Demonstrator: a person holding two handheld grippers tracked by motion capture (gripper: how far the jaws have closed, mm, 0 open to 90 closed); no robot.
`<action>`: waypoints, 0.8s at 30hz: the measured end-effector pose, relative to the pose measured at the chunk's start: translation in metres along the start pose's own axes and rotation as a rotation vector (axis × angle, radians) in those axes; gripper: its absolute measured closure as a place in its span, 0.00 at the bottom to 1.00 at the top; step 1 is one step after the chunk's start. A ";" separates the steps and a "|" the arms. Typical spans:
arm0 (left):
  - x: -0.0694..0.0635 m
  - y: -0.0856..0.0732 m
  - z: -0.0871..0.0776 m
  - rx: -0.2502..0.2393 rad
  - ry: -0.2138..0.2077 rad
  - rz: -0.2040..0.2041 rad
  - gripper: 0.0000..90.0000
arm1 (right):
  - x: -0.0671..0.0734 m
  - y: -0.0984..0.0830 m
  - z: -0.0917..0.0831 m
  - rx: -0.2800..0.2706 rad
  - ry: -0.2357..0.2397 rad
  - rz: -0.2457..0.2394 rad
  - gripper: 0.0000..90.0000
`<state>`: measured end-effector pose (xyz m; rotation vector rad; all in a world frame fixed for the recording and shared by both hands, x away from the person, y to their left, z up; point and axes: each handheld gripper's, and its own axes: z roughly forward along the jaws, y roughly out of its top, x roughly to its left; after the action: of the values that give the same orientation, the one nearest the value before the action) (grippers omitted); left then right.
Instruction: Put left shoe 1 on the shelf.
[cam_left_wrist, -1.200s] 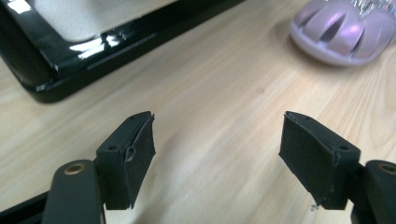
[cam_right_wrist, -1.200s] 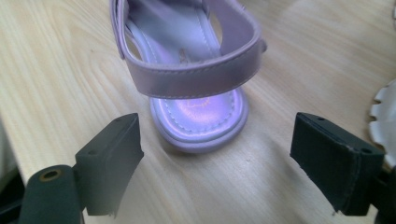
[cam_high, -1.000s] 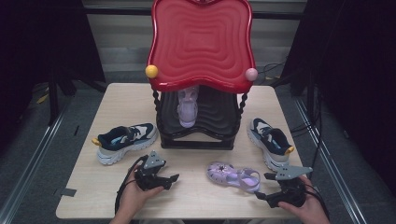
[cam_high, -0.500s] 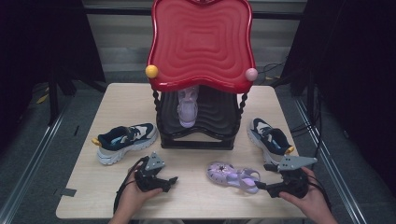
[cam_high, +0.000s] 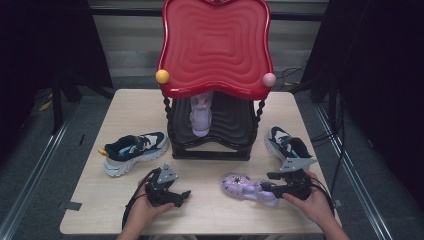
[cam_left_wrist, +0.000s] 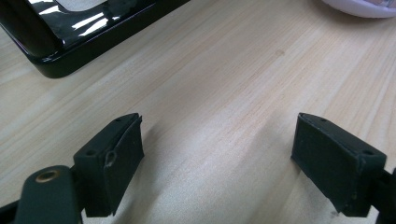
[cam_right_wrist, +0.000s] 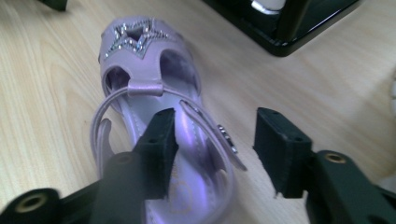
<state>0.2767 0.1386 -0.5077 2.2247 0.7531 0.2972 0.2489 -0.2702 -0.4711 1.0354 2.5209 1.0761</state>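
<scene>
Sandal (cam_high: 248, 187), a purple one, lies on the table (cam_high: 210, 215) in front of the black rack (cam_high: 210, 150). Right gripper (cam_right_wrist: 212, 149) has just been closing; its jaws straddle the sandal's side strap without pressing it. Left gripper (cam_left_wrist: 217, 158) stands wide open over bare wood.

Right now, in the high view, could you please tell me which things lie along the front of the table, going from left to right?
Left sneaker → left gripper → lilac sandal → right gripper, its fingers just closing around the sandal's heel → right sneaker.

The high view looks forward and down over the whole table (cam_high: 100, 210). Both gripper views sit close above it, sharing the purple sandal (cam_right_wrist: 154, 84) near the front edge.
</scene>
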 end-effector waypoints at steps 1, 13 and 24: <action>0.000 0.000 0.000 0.000 0.000 -0.001 0.18 | 0.001 0.000 0.003 0.012 -0.007 -0.007 0.61; 0.000 0.000 0.000 -0.001 -0.001 -0.003 0.18 | 0.005 -0.007 0.008 0.014 -0.026 0.048 0.88; 0.000 0.000 0.000 -0.002 -0.002 -0.005 0.18 | 0.007 0.002 0.014 -0.015 -0.110 0.153 0.89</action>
<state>0.2767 0.1383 -0.5079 2.2208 0.7575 0.2932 0.2505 -0.2567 -0.4789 1.2645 2.3758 1.0442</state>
